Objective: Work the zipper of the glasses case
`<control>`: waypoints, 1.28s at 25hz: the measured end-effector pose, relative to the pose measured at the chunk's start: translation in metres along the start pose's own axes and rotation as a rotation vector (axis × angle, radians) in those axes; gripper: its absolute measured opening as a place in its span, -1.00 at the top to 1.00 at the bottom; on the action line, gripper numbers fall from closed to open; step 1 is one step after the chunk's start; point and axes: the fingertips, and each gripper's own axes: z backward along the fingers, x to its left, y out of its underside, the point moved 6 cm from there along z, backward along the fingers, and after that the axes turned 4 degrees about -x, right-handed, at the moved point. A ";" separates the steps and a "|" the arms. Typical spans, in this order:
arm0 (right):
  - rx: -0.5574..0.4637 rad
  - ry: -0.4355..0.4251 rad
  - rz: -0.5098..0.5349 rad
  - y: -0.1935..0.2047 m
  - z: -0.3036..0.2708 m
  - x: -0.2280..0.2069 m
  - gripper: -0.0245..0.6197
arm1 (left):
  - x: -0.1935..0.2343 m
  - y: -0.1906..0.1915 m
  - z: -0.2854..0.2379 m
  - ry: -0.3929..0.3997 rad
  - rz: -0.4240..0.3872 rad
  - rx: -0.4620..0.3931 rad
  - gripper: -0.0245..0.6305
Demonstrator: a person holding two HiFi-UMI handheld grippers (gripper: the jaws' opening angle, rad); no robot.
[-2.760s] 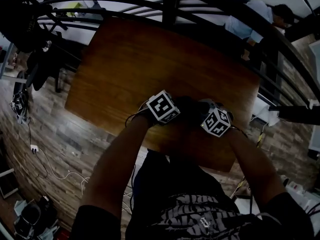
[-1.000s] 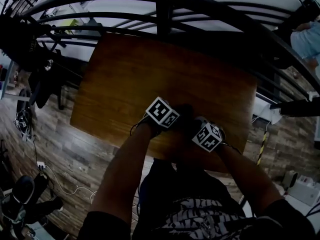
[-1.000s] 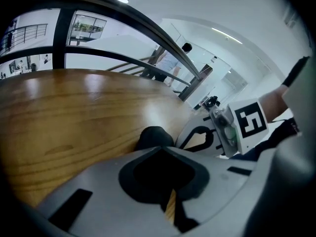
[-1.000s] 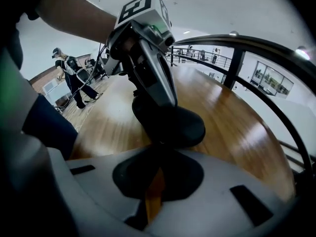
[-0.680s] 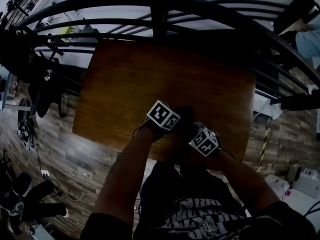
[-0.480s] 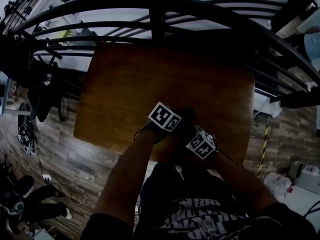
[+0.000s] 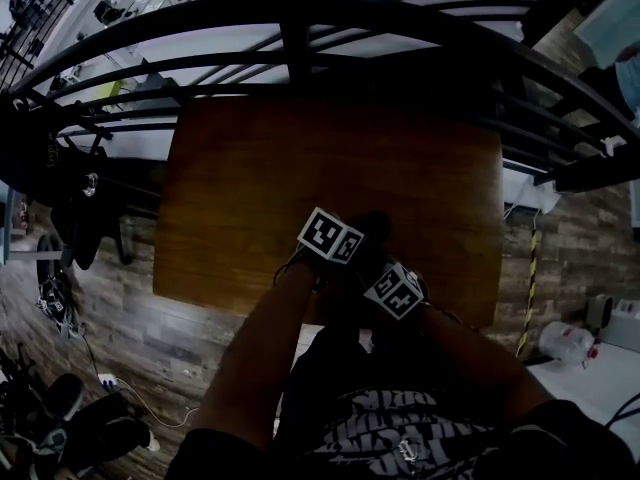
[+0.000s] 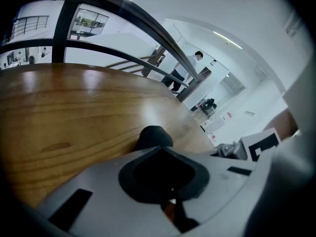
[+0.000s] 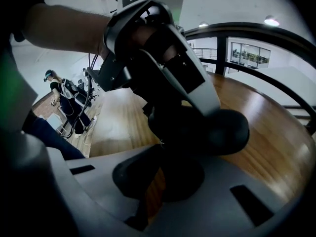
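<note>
A black glasses case (image 7: 372, 230) lies on the wooden table (image 7: 260, 188) close to its front edge. My left gripper (image 7: 362, 243) comes at it from the left and is shut on one end; in the left gripper view the rounded case tip (image 8: 153, 136) pokes out beyond the jaws (image 8: 165, 174). My right gripper (image 7: 374, 268) sits just behind it. In the right gripper view the case (image 9: 219, 130) fills the space ahead, and the right gripper (image 9: 160, 177) is shut at a small metal glint, the zipper pull (image 9: 160, 142). The zipper line itself is too dark to see.
A black metal railing (image 7: 300, 38) curves round the table's far side. The table's front edge (image 7: 300, 313) lies right under the grippers, with the person's dark clothing below. A dark coat rack (image 7: 60, 168) stands left; a person (image 8: 190, 65) stands far off.
The right gripper has drawn in closer to the left one over the case. The head camera has tilted, so the table sits lower in view. Both stay on the case.
</note>
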 end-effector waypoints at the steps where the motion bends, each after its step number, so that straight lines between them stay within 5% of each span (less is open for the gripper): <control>1: -0.004 0.003 -0.017 -0.002 -0.001 0.003 0.93 | 0.000 0.000 0.000 0.000 -0.002 -0.002 0.93; 18: -0.062 0.043 -0.292 -0.009 -0.020 0.029 0.93 | 0.001 0.002 0.008 0.040 0.116 -0.100 0.93; 32: -0.075 0.087 -0.276 -0.003 -0.013 0.021 0.93 | 0.005 -0.001 0.005 -0.013 0.198 -0.134 0.93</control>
